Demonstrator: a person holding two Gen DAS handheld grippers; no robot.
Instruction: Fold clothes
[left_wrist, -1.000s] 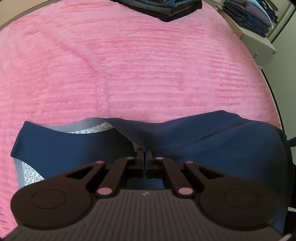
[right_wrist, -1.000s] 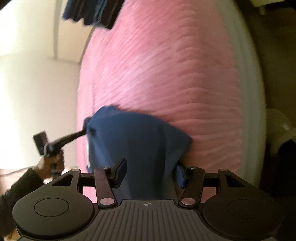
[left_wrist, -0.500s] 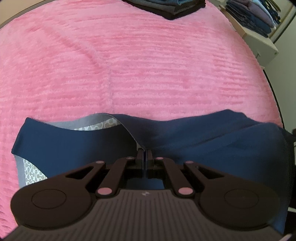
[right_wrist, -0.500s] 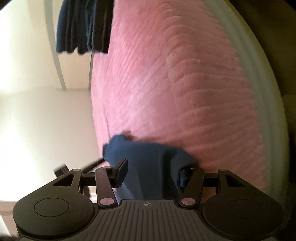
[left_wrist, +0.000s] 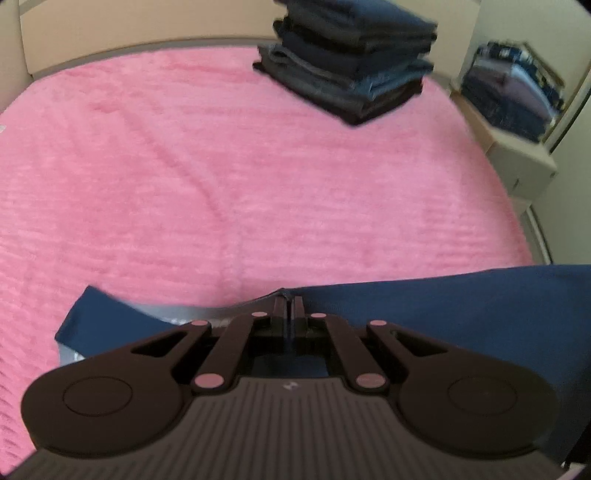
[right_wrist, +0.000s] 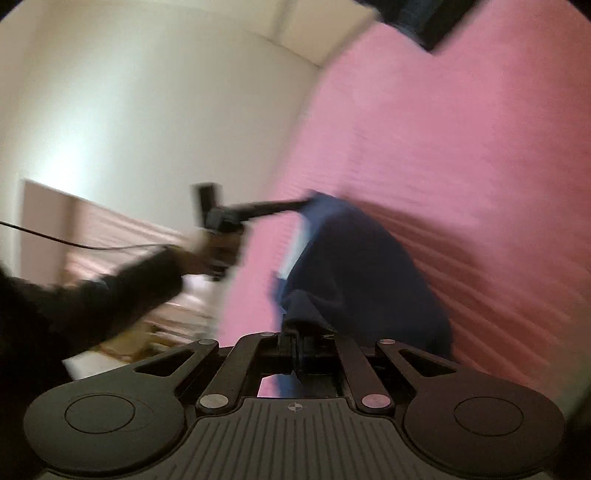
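Observation:
A navy blue garment (left_wrist: 461, 310) with a grey patterned lining hangs stretched above the pink blanket (left_wrist: 221, 184). My left gripper (left_wrist: 289, 306) is shut on its upper edge near the middle. In the right wrist view the same navy garment (right_wrist: 362, 273) droops between both tools, and my right gripper (right_wrist: 295, 339) is shut on a bunched corner of it. The left gripper (right_wrist: 299, 203) also shows there, pinching the far corner, held by a hand (right_wrist: 218, 251) in a dark sleeve. This view is blurred.
A stack of folded dark clothes (left_wrist: 347, 62) sits at the far edge of the blanket. A beige side unit (left_wrist: 517, 155) carrying more folded clothes (left_wrist: 509, 92) stands to the right of the bed. A cream wall (right_wrist: 147, 110) lies beyond the bed's left side.
The right gripper closed on the garment's corner; it stood open before. Both grippers rose, lifting the garment off the blanket, and the left view tilted up toward the folded stack.

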